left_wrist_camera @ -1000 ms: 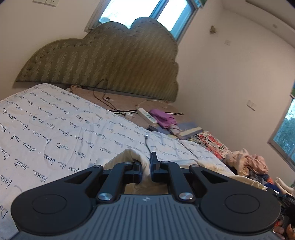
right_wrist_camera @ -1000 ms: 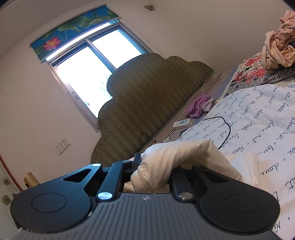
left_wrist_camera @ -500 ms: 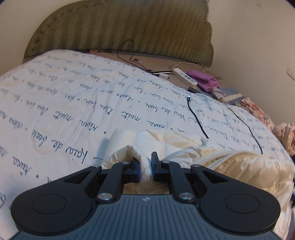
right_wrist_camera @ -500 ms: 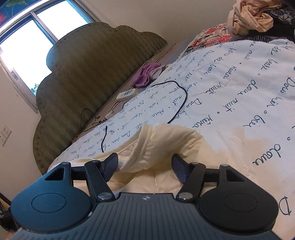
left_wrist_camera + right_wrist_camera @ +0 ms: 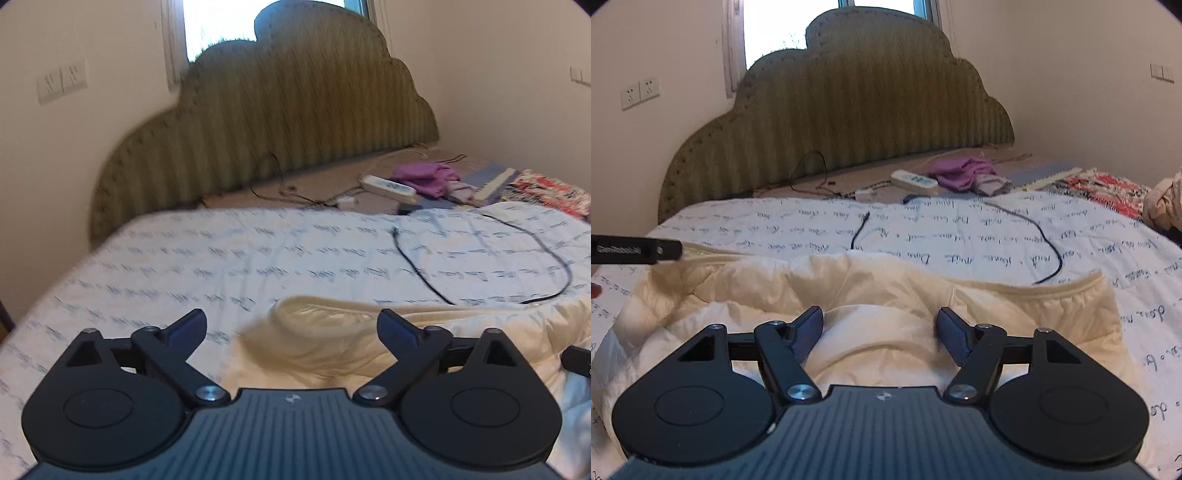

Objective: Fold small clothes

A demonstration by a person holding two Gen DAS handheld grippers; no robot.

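Below the green headboard (image 5: 273, 122), on the left wrist view, the left gripper (image 5: 291, 325) has just sprung wide — the cream padded garment (image 5: 332, 332) dropped free onto the bedspread (image 5: 147, 266). From the right wrist, the right gripper (image 5: 879, 328) has likewise released it; soft, puffy, light — best pinched at its ribbed hem (image 5: 1067, 286).

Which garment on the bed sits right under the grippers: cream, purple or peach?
The cream quilted garment, spread on the script-print sheet. The purple one lies by the headboard; the peach one at the far right edge.

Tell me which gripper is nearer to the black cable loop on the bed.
Right. The right gripper has the cable just ahead; the left gripper sits farther left, with it off to its right.
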